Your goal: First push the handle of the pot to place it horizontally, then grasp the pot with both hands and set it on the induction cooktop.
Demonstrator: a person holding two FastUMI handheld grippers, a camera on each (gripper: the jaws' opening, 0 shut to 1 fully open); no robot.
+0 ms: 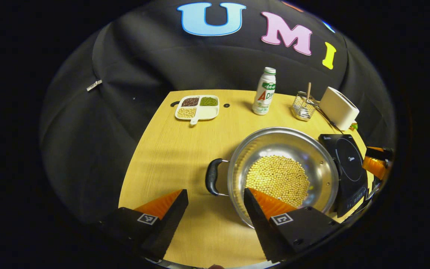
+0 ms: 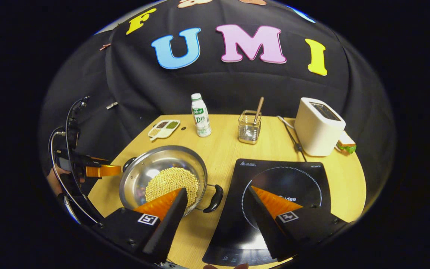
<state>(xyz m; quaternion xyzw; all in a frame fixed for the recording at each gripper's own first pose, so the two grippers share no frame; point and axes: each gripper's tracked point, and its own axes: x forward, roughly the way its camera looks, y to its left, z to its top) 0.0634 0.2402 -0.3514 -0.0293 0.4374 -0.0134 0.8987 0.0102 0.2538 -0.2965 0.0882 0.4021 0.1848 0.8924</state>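
Table (image 1: 177, 149), pot (image 1: 282, 149) between claws (image 1: 215, 203).

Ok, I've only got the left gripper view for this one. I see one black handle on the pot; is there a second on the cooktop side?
Observer: Yes. The right gripper view shows the pot with a second handle, slanted toward the front and close to the cooktop, not on it.
Operator: Is the right gripper open?
Observer: The right gripper is open. In its own view one finger lies across the pot, the other across the cooktop.
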